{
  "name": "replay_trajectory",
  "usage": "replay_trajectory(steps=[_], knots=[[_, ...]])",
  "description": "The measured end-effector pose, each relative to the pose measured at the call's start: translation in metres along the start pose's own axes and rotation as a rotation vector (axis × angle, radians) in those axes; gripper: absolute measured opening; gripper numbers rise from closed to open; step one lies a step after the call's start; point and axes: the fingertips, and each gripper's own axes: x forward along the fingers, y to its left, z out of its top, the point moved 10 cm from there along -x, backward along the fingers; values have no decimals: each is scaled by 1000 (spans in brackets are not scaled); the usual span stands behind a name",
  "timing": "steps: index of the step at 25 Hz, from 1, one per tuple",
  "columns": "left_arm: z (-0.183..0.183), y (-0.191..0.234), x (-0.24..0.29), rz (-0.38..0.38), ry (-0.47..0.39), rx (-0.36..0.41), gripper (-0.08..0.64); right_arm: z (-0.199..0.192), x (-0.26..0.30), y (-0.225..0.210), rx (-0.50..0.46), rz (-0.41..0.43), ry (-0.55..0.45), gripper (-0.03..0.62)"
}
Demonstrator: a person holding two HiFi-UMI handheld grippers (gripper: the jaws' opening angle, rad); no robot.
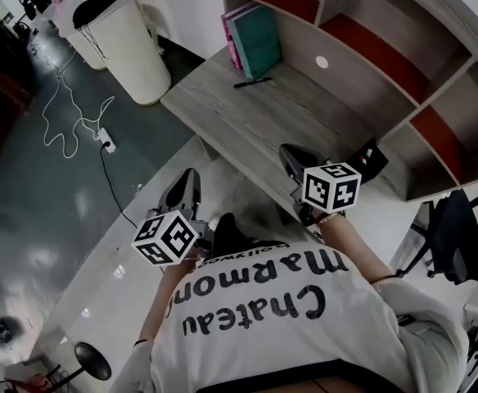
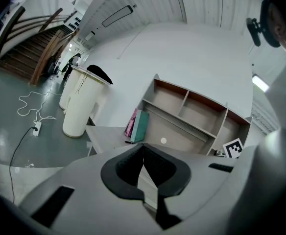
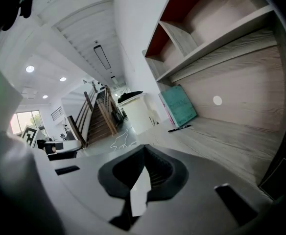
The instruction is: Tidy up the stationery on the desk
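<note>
Left tongs (image 1: 190, 178) and right tongs (image 1: 290, 152) clenched empty near desk (image 1: 247, 129) edge, bare wood ahead.

A thin black pen (image 1: 253, 81) lies flat on the grey wood-grain table (image 1: 247, 129), in the upper middle of the head view. It lies just in front of 2 books, with a narrow gap showing in the right gripper view. The teal book (image 1: 257, 41) stands on edge, tilted slightly. A pink book (image 1: 231, 38) is pressed against its left side. Both lean against the back panel of the shelf unit (image 1: 362, 56).
</note>
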Motion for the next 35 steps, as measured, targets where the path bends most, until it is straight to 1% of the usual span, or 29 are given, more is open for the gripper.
replay_trajectory(steps=[7,12,16,21,24,28,30,35], knots=[[4,7,29,-46,44,9,15,-2,14,-10,30,-29,13,15],[21,18,59,-78,56,60,15,14,34,-15,39,-64,11,15],[41,34,91,-107,72,43,15,31,59,-16,42,-83,2,15],[74,54,144,-167,108,21,15,55,94,-27,83,-132,-14,15],[101,62,175,-211,110,39,15,76,114,-32,119,-152,-41,15],[134,76,216,-258,127,59,15,101,140,-35,133,-189,-80,15],[143,82,234,-282,157,73,15,105,151,-39,162,-203,-88,15],[161,104,278,-324,230,100,15,102,186,-55,271,-230,-92,15]])
